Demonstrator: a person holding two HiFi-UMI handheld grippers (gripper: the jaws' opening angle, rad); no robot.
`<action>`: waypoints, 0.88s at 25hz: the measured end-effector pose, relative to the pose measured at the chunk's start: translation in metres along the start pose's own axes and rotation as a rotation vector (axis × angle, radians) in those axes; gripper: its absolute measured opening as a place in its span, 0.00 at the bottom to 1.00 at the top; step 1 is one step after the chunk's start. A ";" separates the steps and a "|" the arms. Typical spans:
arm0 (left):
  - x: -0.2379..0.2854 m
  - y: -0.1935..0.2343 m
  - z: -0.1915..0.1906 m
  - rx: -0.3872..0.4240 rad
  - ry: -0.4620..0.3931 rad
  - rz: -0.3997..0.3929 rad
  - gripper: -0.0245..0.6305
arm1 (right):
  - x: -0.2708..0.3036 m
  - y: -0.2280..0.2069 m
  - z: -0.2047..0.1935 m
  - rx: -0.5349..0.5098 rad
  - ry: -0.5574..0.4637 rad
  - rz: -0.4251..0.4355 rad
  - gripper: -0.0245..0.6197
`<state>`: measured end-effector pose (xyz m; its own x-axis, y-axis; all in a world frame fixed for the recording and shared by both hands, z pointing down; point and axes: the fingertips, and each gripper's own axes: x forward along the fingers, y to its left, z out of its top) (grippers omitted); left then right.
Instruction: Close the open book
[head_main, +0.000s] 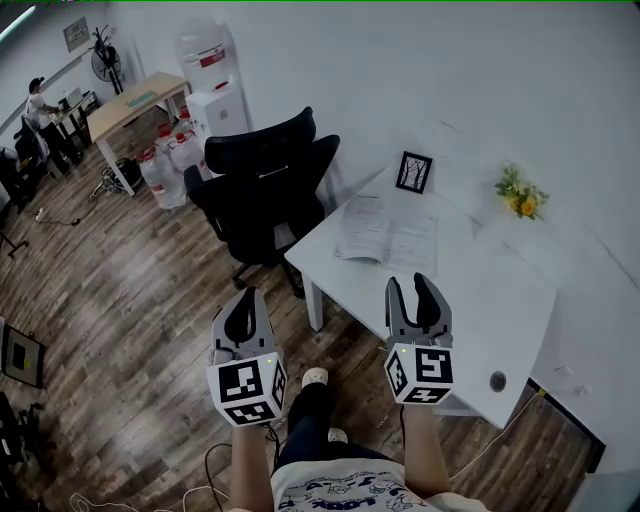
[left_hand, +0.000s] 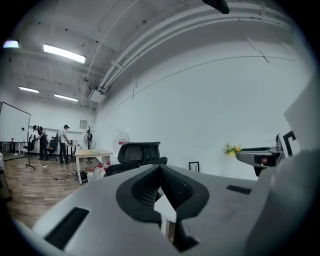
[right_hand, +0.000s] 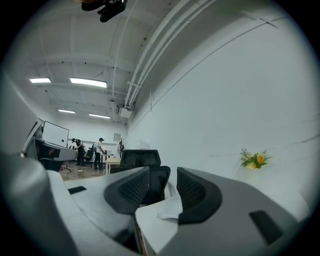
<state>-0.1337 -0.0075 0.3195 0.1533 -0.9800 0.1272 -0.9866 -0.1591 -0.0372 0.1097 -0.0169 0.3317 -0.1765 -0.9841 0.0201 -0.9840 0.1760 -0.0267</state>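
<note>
We hold 2 grippers in front of us, both pointing toward a white table (head_main: 505, 300). The open book (head_main: 388, 232) lies flat on that table, pages up, toward its far left part. A small framed picture (head_main: 413, 172) stands just behind the book, and a bunch of yellow flowers (head_main: 521, 193) stands farther right by the wall.

The left gripper (head_main: 247, 296) hangs over the wooden floor (head_main: 120, 300), off the table's left edge. Its jaw tips meet and nothing is between them. The right gripper (head_main: 411, 284) hangs over the table's near edge, short of the book and not touching it. Its 2 jaws stand apart with nothing clamped, and in the right gripper view the book's pages and the table corner show through the gap.

A black office chair (head_main: 262, 180) stands at the table's far left side, close to the book's end. A small dark round spot (head_main: 497, 381) sits near the table's right corner; we cannot tell what it is. Farther off, a water dispenser (head_main: 212, 80) stands by the wall with several bottles beside it, next to a wooden desk (head_main: 135, 100). A person (head_main: 40, 110) stands beyond that desk.
</note>
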 end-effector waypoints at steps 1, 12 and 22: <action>0.009 0.001 0.000 0.001 0.002 -0.006 0.07 | 0.007 -0.002 0.000 0.000 0.001 -0.006 0.29; 0.122 0.027 0.011 0.004 -0.001 -0.062 0.07 | 0.112 -0.006 -0.003 -0.008 0.009 -0.047 0.29; 0.229 0.046 0.026 0.010 -0.007 -0.133 0.07 | 0.203 -0.022 0.002 -0.034 0.006 -0.127 0.30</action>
<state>-0.1423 -0.2423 0.3212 0.2831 -0.9509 0.1249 -0.9569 -0.2888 -0.0301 0.0957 -0.2207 0.3343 -0.0508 -0.9983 0.0275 -0.9986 0.0511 0.0104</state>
